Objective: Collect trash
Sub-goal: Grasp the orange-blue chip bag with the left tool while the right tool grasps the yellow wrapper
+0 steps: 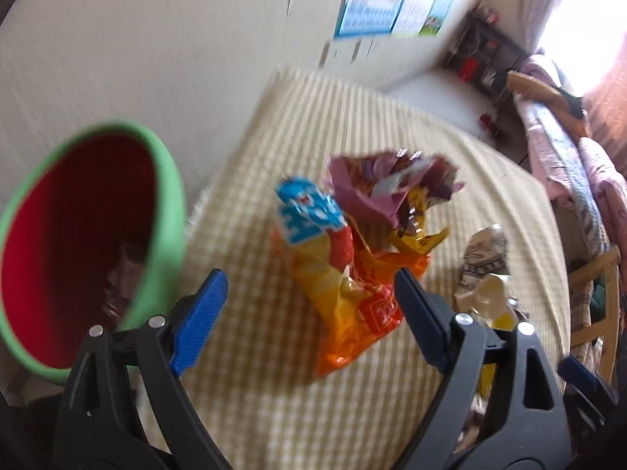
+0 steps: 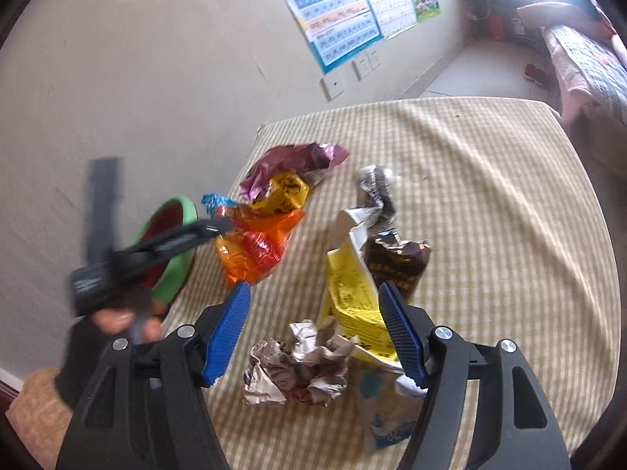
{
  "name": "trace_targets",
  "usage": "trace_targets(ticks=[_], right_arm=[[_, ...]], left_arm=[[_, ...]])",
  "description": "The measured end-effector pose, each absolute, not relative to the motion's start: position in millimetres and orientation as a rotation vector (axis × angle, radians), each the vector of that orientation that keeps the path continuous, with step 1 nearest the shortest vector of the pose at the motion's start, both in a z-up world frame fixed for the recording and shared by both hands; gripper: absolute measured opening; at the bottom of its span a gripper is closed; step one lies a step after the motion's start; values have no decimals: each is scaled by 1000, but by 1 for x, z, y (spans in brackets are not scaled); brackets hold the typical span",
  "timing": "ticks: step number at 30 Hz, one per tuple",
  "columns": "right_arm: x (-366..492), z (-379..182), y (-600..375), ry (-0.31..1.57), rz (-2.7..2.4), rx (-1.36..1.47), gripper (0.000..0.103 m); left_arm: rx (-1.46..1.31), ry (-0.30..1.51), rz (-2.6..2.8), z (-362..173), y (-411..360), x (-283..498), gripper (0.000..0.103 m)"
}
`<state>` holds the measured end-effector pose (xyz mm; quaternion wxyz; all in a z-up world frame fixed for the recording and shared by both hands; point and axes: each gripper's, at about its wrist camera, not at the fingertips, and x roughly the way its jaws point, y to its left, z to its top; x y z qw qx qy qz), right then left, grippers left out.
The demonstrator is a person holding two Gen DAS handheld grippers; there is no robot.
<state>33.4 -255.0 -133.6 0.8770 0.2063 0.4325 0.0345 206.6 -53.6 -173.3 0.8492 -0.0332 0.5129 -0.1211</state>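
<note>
A red bin with a green rim (image 1: 82, 235) stands at the table's left edge, with some wrappers inside; it also shows in the right wrist view (image 2: 172, 250). My left gripper (image 1: 309, 293) is open and empty, just before an orange snack bag (image 1: 352, 293) with a blue wrapper (image 1: 309, 211) and a purple wrapper (image 1: 376, 188) behind it. My right gripper (image 2: 313, 313) is open and empty above a crumpled silver wrapper (image 2: 301, 364) and a yellow packet (image 2: 352, 305). A brown wrapper (image 2: 395, 266) lies beyond. The left gripper (image 2: 219, 227) shows blurred in the right wrist view.
The trash lies on a table with a yellow checked cloth (image 2: 490, 196). A wall with posters (image 2: 337, 11) is behind it. A bed with pink bedding (image 1: 568, 156) and a wooden chair (image 1: 599, 305) are to the right.
</note>
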Motion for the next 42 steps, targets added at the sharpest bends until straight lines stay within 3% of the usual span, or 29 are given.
trace_targets(ticks=[1,4,5,8,17,23,27,35,37,41,42], right_arm=[[32,-133,-259,895,72,445,66],[25,-135,-267,889,70,465,68],[22,-137,-269,893,69,471,68],[20,-141,-273,901,70,494,68],[22,-154,-289,922,49,538,68],[23,-159,-289,943,80,557,67],[28,-161,-288,961,81,557,67],[41,-161,-273,987,101,498,65],[45,-163,-269,1002,104,471,60],[55,-173,-256,1054,111,386,38],[57,-175,-254,1063,111,371,37]], left_arm=[[-85,1104,-254,-179,-55,210,83],[-178,1132,-302,-193,-54,214,61],[-200,1125,-327,-192,-53,213,49],[-151,1100,-336,-181,-54,203,44],[19,1023,-440,-143,-60,122,46],[-71,1112,-404,-171,-50,126,49],[-199,1079,-375,-165,-31,134,60],[-215,1147,-375,-181,-33,136,60],[-213,1151,-387,-181,-33,133,60],[-204,1145,-399,-182,-35,132,60],[-205,1143,-401,-182,-34,132,60]])
